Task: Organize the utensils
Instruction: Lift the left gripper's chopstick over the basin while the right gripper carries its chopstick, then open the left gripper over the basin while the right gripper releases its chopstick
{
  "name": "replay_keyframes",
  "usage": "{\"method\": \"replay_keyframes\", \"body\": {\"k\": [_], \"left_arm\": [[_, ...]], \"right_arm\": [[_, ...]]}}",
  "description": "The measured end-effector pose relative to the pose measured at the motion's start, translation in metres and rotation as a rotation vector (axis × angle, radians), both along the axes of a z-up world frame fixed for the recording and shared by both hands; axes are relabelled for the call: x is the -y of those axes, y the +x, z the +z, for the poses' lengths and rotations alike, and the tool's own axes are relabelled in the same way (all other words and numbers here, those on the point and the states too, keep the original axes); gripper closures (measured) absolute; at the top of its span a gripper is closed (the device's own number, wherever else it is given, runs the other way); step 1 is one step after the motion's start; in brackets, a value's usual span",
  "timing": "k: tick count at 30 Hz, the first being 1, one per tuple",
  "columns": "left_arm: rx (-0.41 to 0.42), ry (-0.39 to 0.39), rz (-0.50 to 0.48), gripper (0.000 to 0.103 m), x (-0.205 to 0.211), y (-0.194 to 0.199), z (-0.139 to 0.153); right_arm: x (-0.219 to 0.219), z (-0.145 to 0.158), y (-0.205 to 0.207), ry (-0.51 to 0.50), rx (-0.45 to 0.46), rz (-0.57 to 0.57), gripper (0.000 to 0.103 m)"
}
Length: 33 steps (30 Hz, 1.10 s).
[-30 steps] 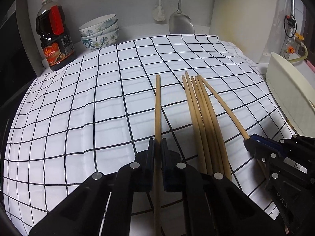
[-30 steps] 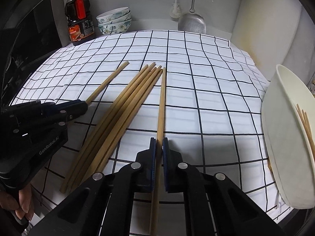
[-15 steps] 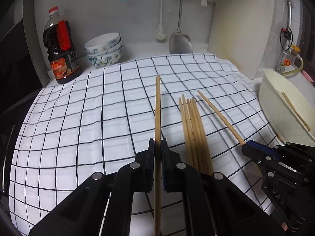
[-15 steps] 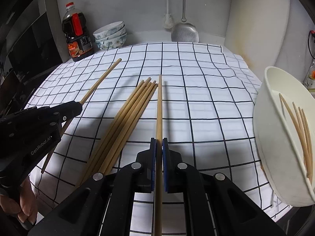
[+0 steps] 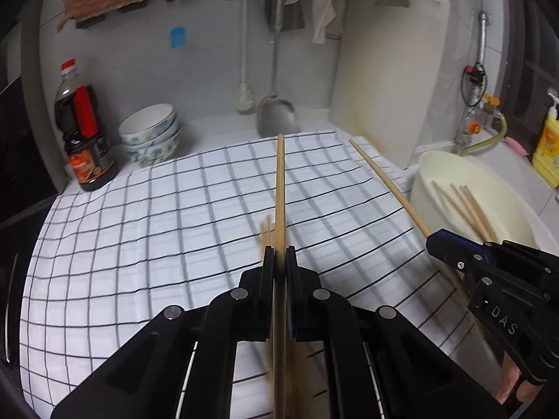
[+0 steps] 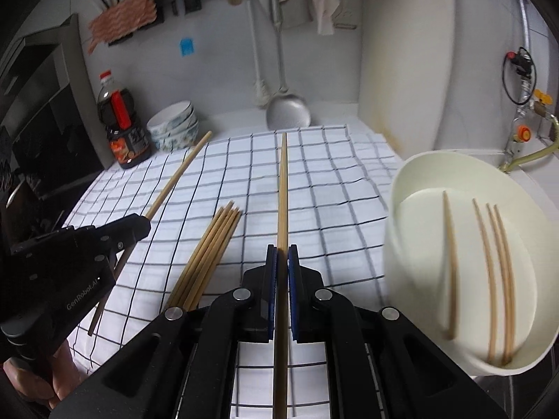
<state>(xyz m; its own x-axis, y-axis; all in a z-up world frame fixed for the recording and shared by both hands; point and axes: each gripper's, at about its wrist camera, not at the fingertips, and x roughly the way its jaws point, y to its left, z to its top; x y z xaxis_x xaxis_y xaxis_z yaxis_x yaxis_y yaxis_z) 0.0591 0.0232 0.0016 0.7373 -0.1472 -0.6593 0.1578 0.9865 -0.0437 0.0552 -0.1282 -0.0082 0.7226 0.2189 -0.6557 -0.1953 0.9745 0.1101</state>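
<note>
My left gripper (image 5: 278,256) is shut on a wooden chopstick (image 5: 280,188) and holds it above the checked cloth (image 5: 157,230). My right gripper (image 6: 282,255) is shut on another chopstick (image 6: 283,188), also lifted. Each gripper shows in the other's view: the right gripper (image 5: 433,241) with its chopstick (image 5: 387,181), the left gripper (image 6: 143,221) with its chopstick (image 6: 178,178). A bundle of several chopsticks (image 6: 209,255) lies on the cloth between them. A cream basin (image 6: 419,230) at the right holds several chopsticks (image 6: 489,262).
A soy sauce bottle (image 5: 84,132) and stacked bowls (image 5: 150,132) stand at the back left. A metal ladle (image 5: 277,111) hangs on the back wall. A white cutting board (image 5: 387,70) leans at the back right. A yellow bottle (image 5: 546,146) stands at the far right.
Both grippers have risen with their chopsticks, lifting them off the cloth. The bundle stays on the cloth. The basin's inside has come more into view.
</note>
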Motion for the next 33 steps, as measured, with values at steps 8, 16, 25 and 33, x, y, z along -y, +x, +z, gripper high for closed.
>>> {"method": "replay_keyframes", "body": {"k": [8, 16, 25, 33], "left_arm": [[-0.009, -0.069, -0.161, 0.096, 0.073, 0.019, 0.026], [-0.041, -0.075, -0.284, 0.096, 0.160, 0.039, 0.029], [-0.141, -0.041, -0.355, 0.096, 0.227, 0.067, 0.006], [-0.215, -0.020, -0.360, 0.095, 0.242, 0.077, -0.015]], "right_arm": [[0.079, 0.029, 0.000, 0.068, 0.055, -0.165, 0.097], [0.163, 0.027, -0.002, 0.121, 0.038, -0.352, 0.097], [0.205, 0.004, 0.004, 0.156, -0.044, -0.447, 0.097], [0.212, -0.006, 0.009, 0.169, -0.090, -0.463, 0.097]]}}
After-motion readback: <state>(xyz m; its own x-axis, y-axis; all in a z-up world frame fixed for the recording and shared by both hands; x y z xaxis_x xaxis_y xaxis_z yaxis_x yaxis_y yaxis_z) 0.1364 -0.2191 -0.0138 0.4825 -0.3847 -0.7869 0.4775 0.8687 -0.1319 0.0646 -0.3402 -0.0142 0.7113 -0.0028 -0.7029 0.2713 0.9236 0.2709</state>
